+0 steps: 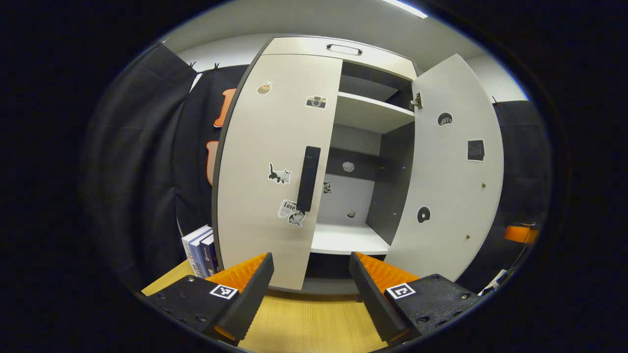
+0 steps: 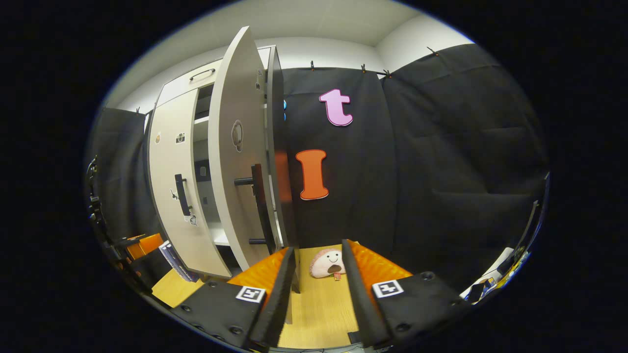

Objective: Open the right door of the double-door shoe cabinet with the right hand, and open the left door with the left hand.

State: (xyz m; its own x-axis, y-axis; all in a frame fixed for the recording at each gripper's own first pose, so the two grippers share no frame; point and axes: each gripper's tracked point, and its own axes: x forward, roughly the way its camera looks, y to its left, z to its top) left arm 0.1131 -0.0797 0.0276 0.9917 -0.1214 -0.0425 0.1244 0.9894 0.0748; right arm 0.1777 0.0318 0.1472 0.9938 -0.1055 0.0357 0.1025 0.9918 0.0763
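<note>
Your left claw [image 1: 310, 289] is spread wide and holds nothing; it touches nothing. Straight ahead of it and a little up stands the left door [image 1: 274, 166] of the shoe cabinet [image 1: 343, 54], still closed. Its dark bar handle [image 1: 309, 179] runs upright along the door's inner edge, almost centred above the gap between your left claw's fingers. To the right of that claw, the right door [image 1: 454, 166] already swings well open, showing the shelves [image 1: 373, 113] inside.

Your right claw [image 2: 319, 282] is parted moderately and also empty, with the right door's handle [image 2: 258, 203] just ahead and to its left, not gripped. The left claw is the nearer one for the remaining door; you would need to reach forward and close on that upright handle.
</note>
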